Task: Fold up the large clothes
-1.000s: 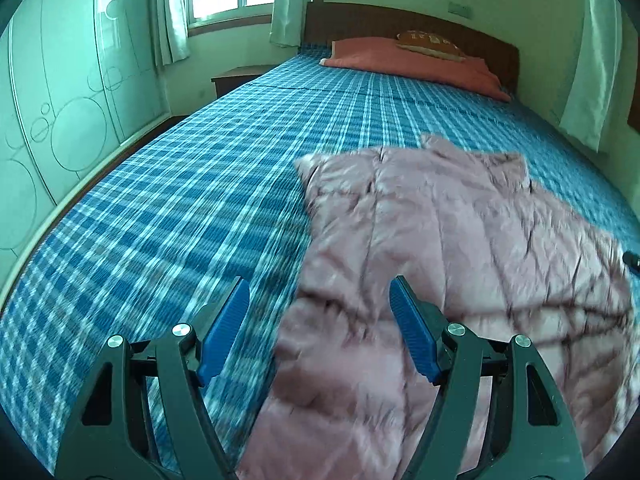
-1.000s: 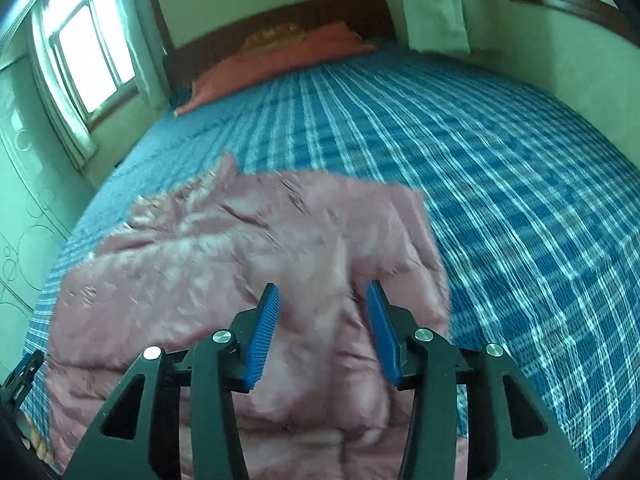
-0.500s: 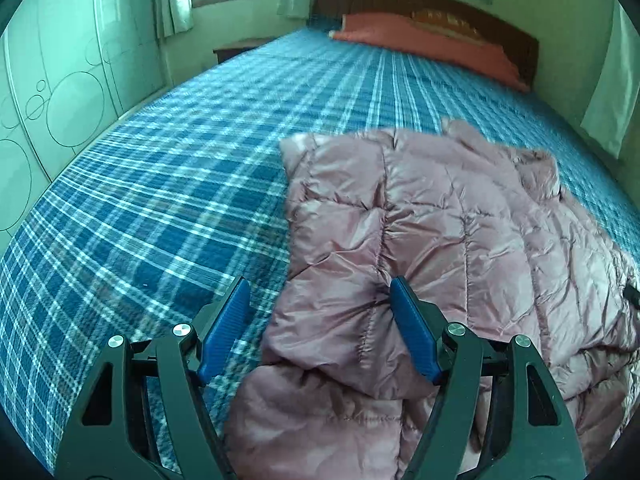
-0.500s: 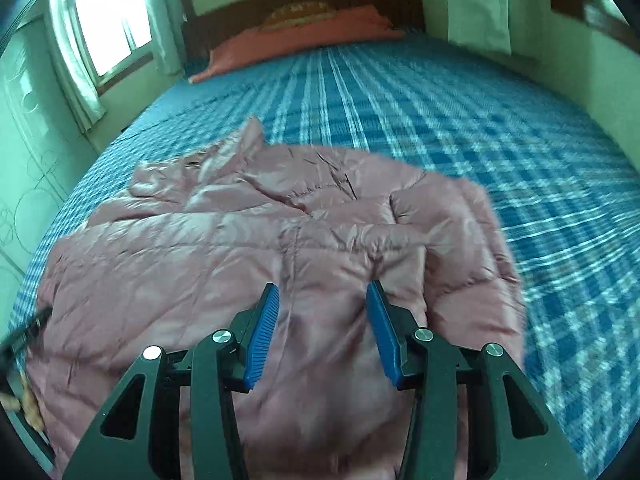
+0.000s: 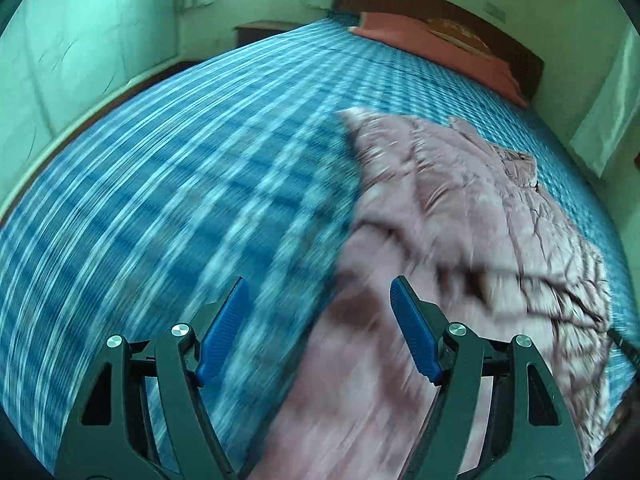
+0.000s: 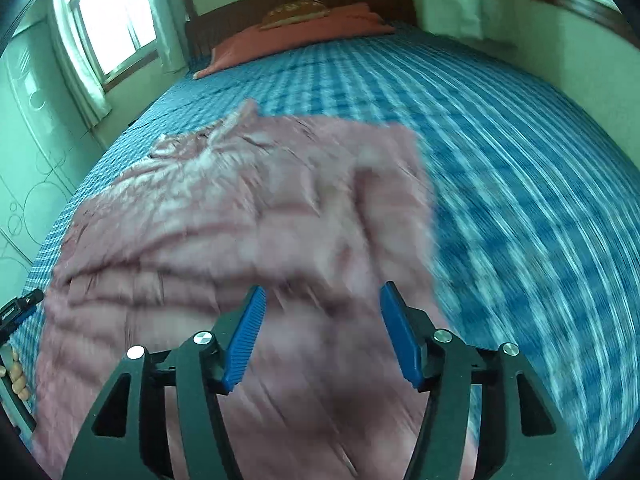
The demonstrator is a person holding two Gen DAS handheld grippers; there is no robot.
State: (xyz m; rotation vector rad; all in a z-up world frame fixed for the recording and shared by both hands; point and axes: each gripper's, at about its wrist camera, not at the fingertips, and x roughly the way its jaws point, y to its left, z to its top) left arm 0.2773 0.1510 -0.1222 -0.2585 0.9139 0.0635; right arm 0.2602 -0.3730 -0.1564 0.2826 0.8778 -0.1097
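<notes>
A pink quilted down jacket lies spread on the blue plaid bed. My left gripper hangs open over the jacket's left edge, one blue pad over the plaid and one over the pink fabric, nothing held. In the right wrist view the same jacket fills the left and middle. My right gripper hovers above the jacket's right part with its jaws opening, and the pads press on nothing. Both views are blurred by motion. The left gripper's tip and a hand's fingers show at the far left edge.
An orange-red pillow and a patterned cushion lie at the wooden headboard. A window with curtains and a wardrobe stand on the left. A nightstand sits by the bed.
Both grippers have swung sideways over the bed, blurring the views. The right gripper's jaws stand wider than before. The left gripper now sits over the jacket's left edge, more plaid beneath it.
</notes>
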